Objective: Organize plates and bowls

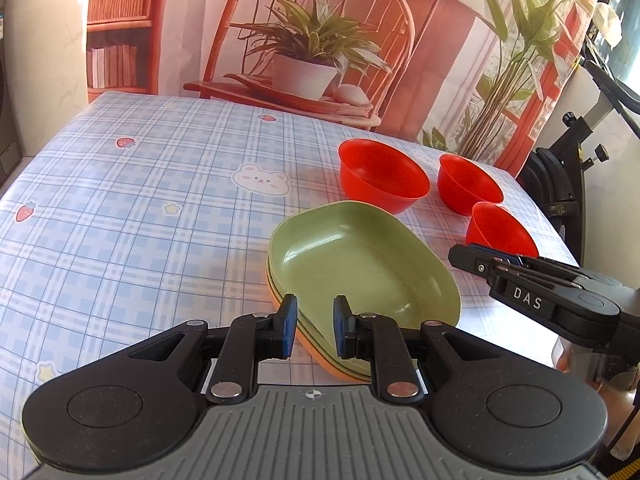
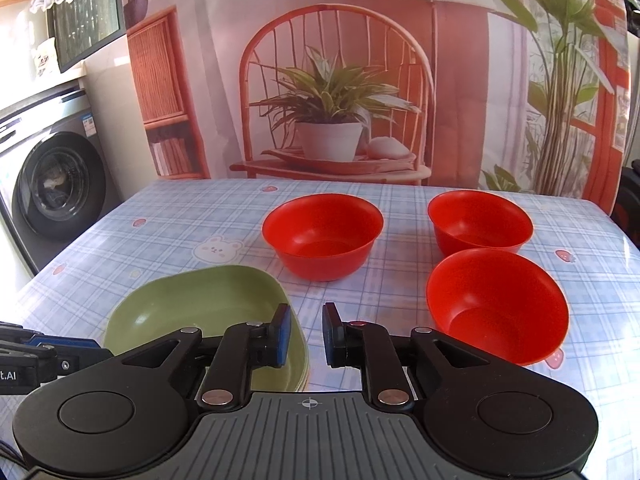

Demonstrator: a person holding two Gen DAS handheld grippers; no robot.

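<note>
A stack of plates, green plate (image 1: 360,268) on top and an orange one (image 1: 308,350) at the bottom, lies on the checked tablecloth; it also shows in the right wrist view (image 2: 192,308). Three red bowls stand apart: a far left one (image 2: 322,236), a far right one (image 2: 480,222) and a near right one (image 2: 496,306). My left gripper (image 1: 315,326) is open and empty, its fingers over the stack's near rim. My right gripper (image 2: 306,334) is open and empty, between the plates and the near bowl.
The table (image 1: 120,208) has a blue checked cloth with a bear print (image 1: 261,179). A printed backdrop hangs behind it. A washing machine (image 2: 52,184) stands at the left. A black stand (image 1: 568,168) is beyond the table's right edge.
</note>
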